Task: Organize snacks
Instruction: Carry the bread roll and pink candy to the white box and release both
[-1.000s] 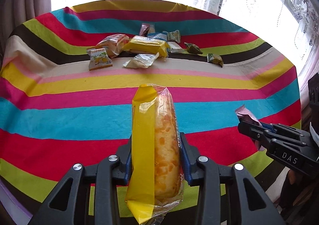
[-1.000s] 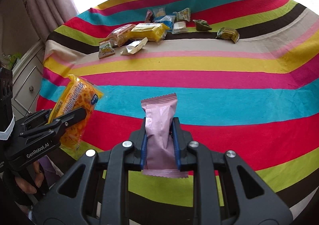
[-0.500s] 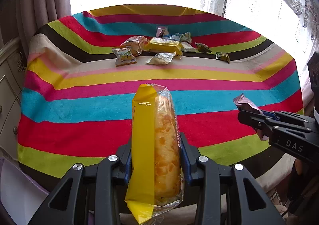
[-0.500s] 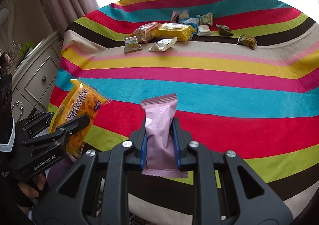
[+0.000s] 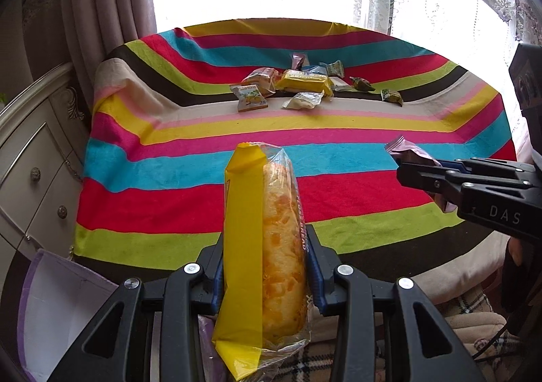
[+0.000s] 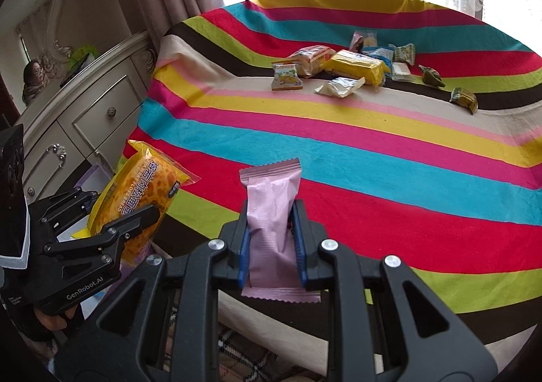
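Gripping one snack apiece, two handheld claws hang off the near edge of a striped tablecloth [image 5: 203,165]. The left gripper [image 5: 264,266] is pressed onto a long yellow bread packet [image 5: 261,239], held upright between its blue pads; the packet's lower end runs down between the black arms and is partly cut off at the frame's bottom. The right gripper [image 6: 271,239] pinches a pink wrapper [image 6: 271,212] — its contents cannot be made out, and its bottom seam pokes out below the pads.

From the right wrist view the bread packet [image 6: 142,192] shows a clear panel and printed lettering, with the left gripper [image 6: 111,229] clamped across its lower half, hiding that part. From the left wrist view only the tip of the pink wrapper [image 5: 403,151] clears the right gripper [image 5: 416,172].

Toward the far edge of the cloth lies a loose pile of small packets [image 6: 355,66] — about ten, though several overlap and the rearmost are too small to count surely. Two dark green ones [image 6: 464,99] sit apart at the pile's right. A white box [image 5: 57,307], cropped at the frame's lower left, stands beside a pale cabinet [image 6: 84,121].
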`<state>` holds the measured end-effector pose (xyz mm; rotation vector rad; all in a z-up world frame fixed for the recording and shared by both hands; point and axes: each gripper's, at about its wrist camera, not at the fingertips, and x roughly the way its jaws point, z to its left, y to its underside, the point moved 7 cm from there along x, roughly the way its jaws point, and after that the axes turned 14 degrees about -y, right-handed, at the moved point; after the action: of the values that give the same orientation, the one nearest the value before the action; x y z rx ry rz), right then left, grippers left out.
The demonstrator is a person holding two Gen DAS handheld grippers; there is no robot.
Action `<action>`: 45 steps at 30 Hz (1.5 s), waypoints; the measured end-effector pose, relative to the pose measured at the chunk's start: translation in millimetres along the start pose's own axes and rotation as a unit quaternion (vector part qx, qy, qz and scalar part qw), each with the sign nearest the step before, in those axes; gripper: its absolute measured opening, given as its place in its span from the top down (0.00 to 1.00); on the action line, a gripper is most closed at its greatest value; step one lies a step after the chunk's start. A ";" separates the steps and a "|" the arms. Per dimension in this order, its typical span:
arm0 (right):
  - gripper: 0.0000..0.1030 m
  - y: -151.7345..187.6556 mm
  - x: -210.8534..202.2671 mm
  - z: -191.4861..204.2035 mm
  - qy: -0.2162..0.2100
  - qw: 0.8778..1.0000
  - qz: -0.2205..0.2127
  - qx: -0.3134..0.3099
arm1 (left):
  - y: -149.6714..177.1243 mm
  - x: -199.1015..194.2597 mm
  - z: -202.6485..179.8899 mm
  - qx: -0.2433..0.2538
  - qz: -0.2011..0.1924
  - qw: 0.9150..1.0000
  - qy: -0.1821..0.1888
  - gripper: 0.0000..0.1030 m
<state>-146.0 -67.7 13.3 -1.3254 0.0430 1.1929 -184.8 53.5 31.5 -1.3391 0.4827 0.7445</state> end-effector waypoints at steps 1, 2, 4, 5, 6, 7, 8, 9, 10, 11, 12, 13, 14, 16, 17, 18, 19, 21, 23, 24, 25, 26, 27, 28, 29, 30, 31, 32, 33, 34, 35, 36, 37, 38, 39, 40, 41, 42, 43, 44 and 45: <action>0.76 0.0 1.6 5.9 -0.003 1.000 0.002 -0.006 | 2.1 -1.5 4.2 -0.002 0.000 1.000 -0.002 0.61; 0.76 -0.1 3.6 11.6 -0.007 1.000 0.005 -0.012 | 3.7 -2.6 8.1 -0.006 0.000 1.000 -0.003 0.61; 0.76 -0.7 7.6 21.4 -0.012 1.000 0.012 -0.024 | 7.0 -5.7 16.9 -0.012 -0.001 1.000 -0.007 0.61; 0.76 -1.0 10.1 26.7 -0.014 0.999 0.016 -0.032 | 8.4 -6.6 21.2 -0.015 -0.001 1.000 -0.010 0.61; 0.76 -1.3 12.6 31.6 -0.017 0.999 0.019 -0.038 | 9.9 -7.4 25.4 -0.019 -0.001 1.000 -0.012 0.61; 0.76 -1.6 15.0 37.0 -0.020 0.999 0.022 -0.044 | 11.6 -8.1 29.6 -0.023 0.000 1.000 -0.014 0.61; 0.76 -2.3 17.5 42.1 -0.023 0.998 0.026 -0.051 | 13.1 -8.4 34.1 -0.026 0.001 1.000 -0.017 0.61; 0.76 -3.1 19.5 46.6 -0.025 0.998 0.028 -0.058 | 14.6 -8.6 38.7 -0.030 0.001 0.999 -0.021 0.61; 0.76 -4.3 21.7 51.4 -0.028 0.997 0.031 -0.065 | 16.5 -8.8 43.5 -0.033 0.002 0.999 -0.024 0.61; 0.76 -5.5 23.9 56.1 -0.031 0.996 0.033 -0.072 | 18.3 -8.9 48.0 -0.038 0.004 0.999 -0.026 0.61; 0.76 -6.7 26.2 61.2 -0.034 0.996 0.036 -0.079 | 20.3 -9.0 52.6 -0.042 0.005 0.999 -0.029 0.61; 0.76 -7.6 28.8 66.5 -0.037 0.995 0.038 -0.085 | 22.4 -9.2 57.3 -0.047 0.006 0.998 -0.032 0.61; 0.76 -8.0 31.6 72.4 -0.039 0.994 0.041 -0.092 | 24.7 -9.4 62.5 -0.052 0.007 0.998 -0.035 0.61; 0.76 -7.5 37.1 83.6 -0.046 0.992 0.048 -0.105 | 29.1 -9.5 72.3 -0.063 0.011 0.997 -0.039 0.61; 0.76 -7.3 39.8 89.2 -0.048 0.991 0.051 -0.112 | 31.2 -9.7 77.1 -0.068 0.012 0.997 -0.041 0.61; 0.76 -7.0 42.6 95.2 -0.051 0.990 0.054 -0.118 | 33.3 -9.8 81.9 -0.073 0.013 0.996 -0.045 0.61; 0.76 -6.7 44.9 100.5 -0.054 0.989 0.057 -0.125 | 35.2 -9.5 86.7 -0.077 0.014 0.996 -0.047 0.61; 0.76 -5.8 50.7 112.0 -0.059 0.987 0.064 -0.138 | 39.6 -8.4 96.0 -0.085 0.019 0.995 -0.052 0.61; 0.76 -4.4 57.6 123.4 -0.065 0.984 0.074 -0.150 | 45.9 -5.5 106.6 -0.092 0.027 0.994 -0.059 0.61; 0.76 -3.4 61.6 129.4 -0.067 0.982 0.079 -0.157 | 49.7 -4.2 111.7 -0.096 0.031 0.993 -0.064 0.61; 0.76 -2.4 65.9 135.3 -0.069 0.980 0.084 -0.164 | 53.8 -3.0 117.0 -0.100 0.035 0.992 -0.067 0.61; 0.76 -1.0 69.9 141.3 -0.072 0.979 0.089 -0.171 | 57.9 -2.0 122.3 -0.105 0.039 0.991 -0.071 0.61; 0.76 1.2 73.0 147.9 -0.076 0.977 0.093 -0.178 | 62.1 -1.3 127.5 -0.109 0.042 0.990 -0.074 0.61; 0.76 3.4 76.9 154.2 -0.079 0.975 0.098 -0.185 | 67.0 -0.1 133.1 -0.113 0.046 0.990 -0.077 0.61; 0.76 6.2 80.3 160.7 -0.083 0.972 0.103 -0.192 | 71.7 1.0 138.1 -0.116 0.051 0.989 -0.081 0.61; 0.76 9.4 83.9 167.1 -0.087 0.970 0.108 -0.199 | 76.6 2.1 143.2 -0.121 0.055 0.987 -0.085 0.61; 0.76 12.6 87.3 173.0 -0.090 0.968 0.113 -0.207 | 81.8 2.6 148.4 -0.127 0.059 0.986 -0.089 0.61; 0.76 16.3 90.7 179.4 -0.093 0.965 0.118 -0.217 | 86.5 3.1 153.6 -0.132 0.062 0.985 -0.092 0.61; 0.76 19.9 93.9 185.7 -0.095 0.961 0.124 -0.227 | 91.0 3.1 158.5 -0.138 0.065 0.984 -0.095 0.61; 0.76 23.4 97.0 191.6 -0.097 0.958 0.128 -0.237 | 94.8 3.0 163.3 -0.143 0.068 0.983 -0.098 0.61; 0.76 26.2 100.0 197.9 -0.099 0.955 0.133 -0.247 | 98.5 3.0 168.4 -0.147 0.069 0.982 -0.101 0.61; 0.76 28.6 102.9 204.0 -0.102 0.952 0.137 -0.255 | 101.8 2.4 173.4 -0.151 0.071 0.981 -0.103 0.61; 0.76 30.6 105.4 209.8 -0.105 0.949 0.141 -0.262 | 104.3 2.0 177.4 -0.154 0.072 0.980 -0.106 0.61; 0.76 32.5 108.1 215.9 -0.109 0.946 0.144 -0.269 | 106.8 1.7 181.5 -0.159 0.073 0.979 -0.108 0.61; 0.76 34.0 110.8 221.7 -0.112 0.943 0.147 -0.276 | 109.3 1.5 185.7 -0.163 0.075 0.978 -0.111 0.61; 0.76 35.4 113.3 227.2 -0.115 0.940 0.150 -0.283 | 111.6 1.2 190.1 -0.167 0.076 0.976 -0.114 0.61; 0.76 37.0 115.5 232.6 -0.118 0.938 0.152 -0.289 | 113.8 0.6 193.5 -0.171 0.077 0.975 -0.117 0.61; 0.76 38.5 117.8 237.5 -0.121 0.935 0.154 -0.294 | 115.8 0.6 197.3 -0.175 0.078 0.974 -0.120 0.61; 0.76 40.0 120.1 242.2 -0.123 0.933 0.156 -0.299 | 118.0 -0.1 200.8 -0.179 0.079 0.973 -0.123 0.61; 0.76 41.2 121.7 246.2 -0.126 0.931 0.158 -0.303 | 119.9 -0.3 204.3 -0.182 0.081 0.972 -0.127 0.61; 0.76 42.1 124.0 249.8 -0.129 0.929 0.160 -0.307 | 122.0 -0.3 208.2 -0.186 0.082 0.971 -0.130 0.61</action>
<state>-262.2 188.0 -11.4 -1.7304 -0.3421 1.7410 -294.0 264.0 -13.5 -1.5312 0.2513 1.1730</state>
